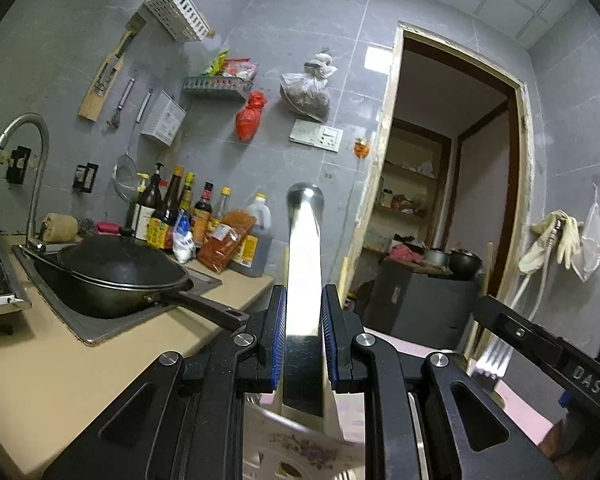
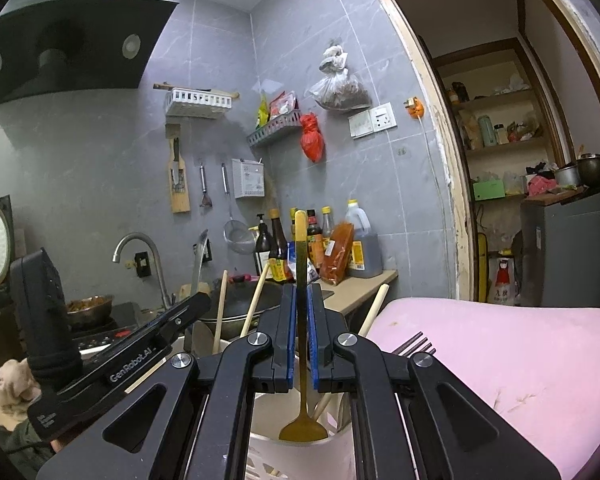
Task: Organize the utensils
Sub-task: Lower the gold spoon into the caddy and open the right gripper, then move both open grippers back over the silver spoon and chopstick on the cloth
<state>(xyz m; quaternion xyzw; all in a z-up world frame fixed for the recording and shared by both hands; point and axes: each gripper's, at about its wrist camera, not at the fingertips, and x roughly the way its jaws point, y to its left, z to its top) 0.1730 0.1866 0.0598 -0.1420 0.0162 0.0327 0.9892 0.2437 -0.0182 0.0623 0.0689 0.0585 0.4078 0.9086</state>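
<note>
My left gripper point(image 1: 303, 304) is shut on a shiny steel utensil handle point(image 1: 304, 264) that points up and away; its lower end hangs over a white slotted utensil holder point(image 1: 276, 452). My right gripper point(image 2: 301, 312) is shut on a slim gold spoon point(image 2: 301, 280), handle up, its bowl point(image 2: 303, 431) just above the rim of the same white holder point(image 2: 332, 446). Wooden chopsticks and spoon handles point(image 2: 256, 304) stick up out of the holder. A fork point(image 1: 490, 360) shows beside the left gripper, and its dark tines point(image 2: 414, 344) lie on the pink surface.
A pink cushion-like surface point(image 2: 512, 368) lies to the right. A black wok point(image 1: 120, 272) sits in the sink point(image 1: 100, 332) on the beige counter point(image 1: 40, 392). Sauce bottles point(image 1: 188, 216) stand by the wall. An open doorway point(image 1: 452, 184) is to the right.
</note>
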